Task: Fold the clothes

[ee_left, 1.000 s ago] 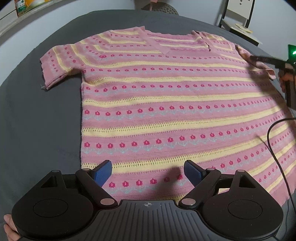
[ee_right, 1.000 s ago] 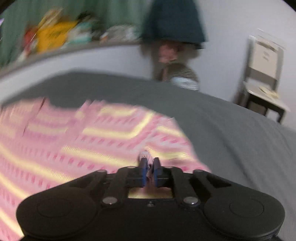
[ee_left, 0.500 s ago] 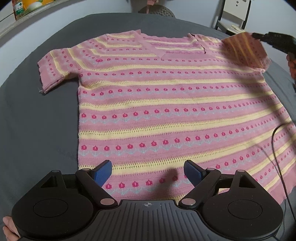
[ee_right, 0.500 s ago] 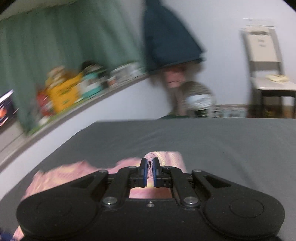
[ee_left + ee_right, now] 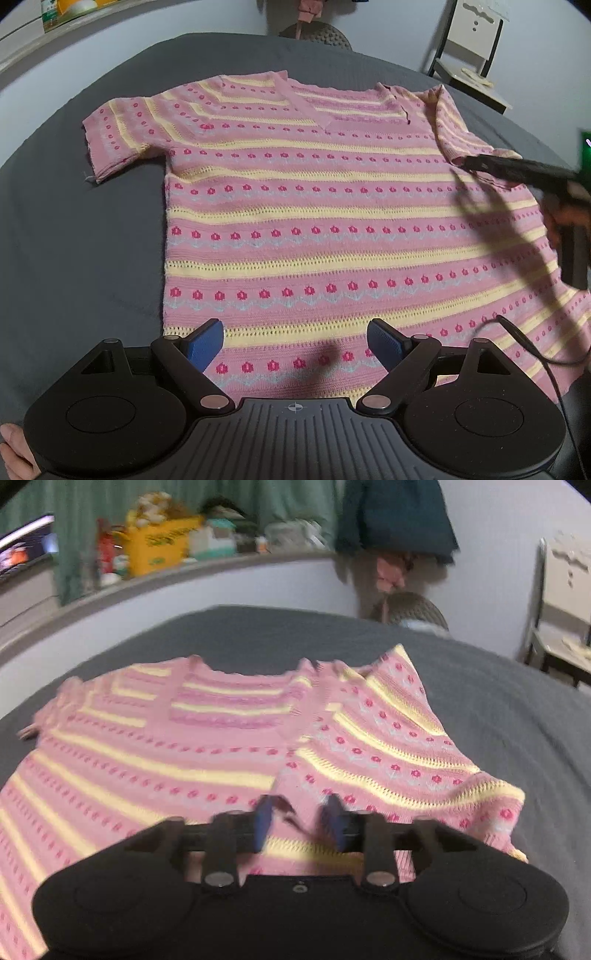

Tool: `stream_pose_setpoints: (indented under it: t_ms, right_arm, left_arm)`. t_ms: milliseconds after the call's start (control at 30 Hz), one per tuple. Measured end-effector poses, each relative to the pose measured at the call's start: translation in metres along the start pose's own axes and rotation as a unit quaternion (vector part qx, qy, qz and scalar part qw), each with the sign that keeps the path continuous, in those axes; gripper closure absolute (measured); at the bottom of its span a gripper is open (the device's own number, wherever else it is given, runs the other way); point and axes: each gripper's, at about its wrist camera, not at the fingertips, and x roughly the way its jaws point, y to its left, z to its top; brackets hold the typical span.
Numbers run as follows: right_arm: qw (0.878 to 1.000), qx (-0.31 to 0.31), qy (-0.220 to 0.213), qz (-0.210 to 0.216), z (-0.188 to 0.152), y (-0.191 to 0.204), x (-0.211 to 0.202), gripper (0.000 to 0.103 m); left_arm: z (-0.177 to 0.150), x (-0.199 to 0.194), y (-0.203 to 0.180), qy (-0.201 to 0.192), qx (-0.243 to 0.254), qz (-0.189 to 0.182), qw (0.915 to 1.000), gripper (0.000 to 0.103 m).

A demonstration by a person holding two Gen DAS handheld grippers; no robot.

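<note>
1. Right gripper [image 5: 298,821] is releasing, its jaws opening; a sleeve [image 5: 399,753] edge lies between the blue pads, no longer pinched.
2. Left gripper [image 5: 295,341] hovers wide open and empty over the hem at six o'clock.
3. Pink striped sweater [image 5: 332,221] lies flat on the grey bed [image 5: 74,240], that sleeve folded inward at two o'clock.
4. Chair [image 5: 472,55] stands beyond at one o'clock.

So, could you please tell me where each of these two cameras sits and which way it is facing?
Left wrist: on the left gripper at the hem, looking up the pink sweater; open fingers, a bit of hand.
Right wrist: on the right gripper by the folded-in sleeve, facing the shelf; jaws opening, pads clear of the knit.
Shared: sweater, grey bed cover, chair.
</note>
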Motion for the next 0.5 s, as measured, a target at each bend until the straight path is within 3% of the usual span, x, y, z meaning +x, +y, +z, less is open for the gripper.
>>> stream_pose_setpoints:
  t_ms: [33,100,200,333,500]
  right_arm:
    - [1.000,-0.023,-0.014,-0.001,-0.004,0.001,-0.011,0.067]
    - [0.994,-0.096,-0.032,-0.048,-0.016,0.007,-0.025,0.066]
    - [0.966,-0.221,-0.036,-0.131,-0.032,0.013,-0.033,0.066]
    - [0.899,-0.395,0.012,-0.190,-0.053,0.013,-0.018,0.066]
    - [0.782,-0.591,0.014,-0.198,-0.081,0.015,-0.003,0.065]
  left_arm:
    - [0.000,0.000,0.001,-0.001,-0.003,0.000,1.0000,0.017]
    - [0.000,-0.001,0.003,-0.001,-0.007,0.001,1.0000,0.017]
    - [0.000,-0.001,0.001,0.000,-0.004,0.001,1.0000,0.017]
    - [0.000,-0.004,-0.003,-0.003,0.007,0.003,1.0000,0.017]
    - [0.000,-0.005,0.001,-0.001,-0.001,0.008,1.0000,0.017]
